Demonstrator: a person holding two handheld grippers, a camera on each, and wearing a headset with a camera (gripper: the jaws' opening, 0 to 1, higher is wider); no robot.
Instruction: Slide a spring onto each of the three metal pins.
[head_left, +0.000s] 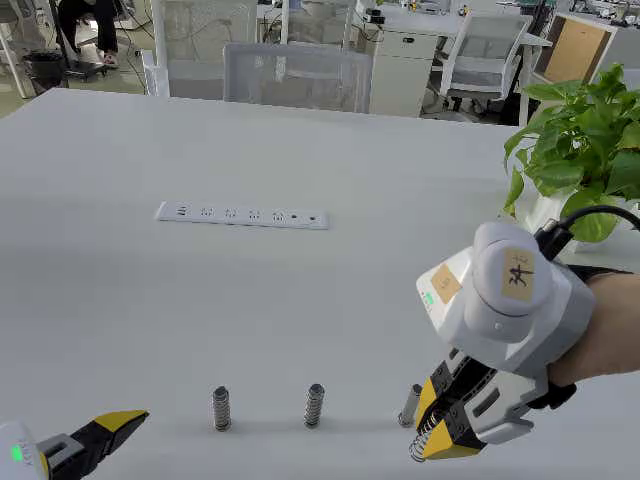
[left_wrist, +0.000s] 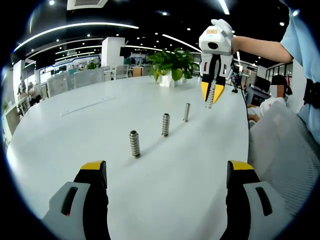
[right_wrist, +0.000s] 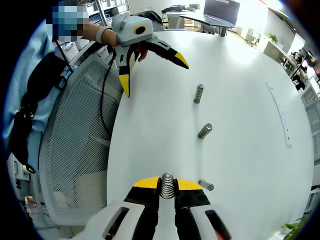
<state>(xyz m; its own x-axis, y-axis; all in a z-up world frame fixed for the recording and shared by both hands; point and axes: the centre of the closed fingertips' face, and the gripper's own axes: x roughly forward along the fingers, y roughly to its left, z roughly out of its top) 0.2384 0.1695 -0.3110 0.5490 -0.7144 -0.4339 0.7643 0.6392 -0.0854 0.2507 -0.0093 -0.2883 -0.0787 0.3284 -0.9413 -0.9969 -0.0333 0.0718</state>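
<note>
while right claw (right_wrist: 167, 189) pinches coiled spring (right_wrist: 167, 181) | smooth metal pin (right_wrist: 206, 185) beside

left gripper (head_left: 112, 424): cut off by bottom edge | spring (head_left: 417, 447): mostly hidden behind right gripper (head_left: 438, 425) fingers (head_left: 448, 450)

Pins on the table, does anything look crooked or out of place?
Nothing stands out. The left pin and middle pin stand upright with springs on; the third pin is bare, and the right gripper holds a spring beside it.
</note>
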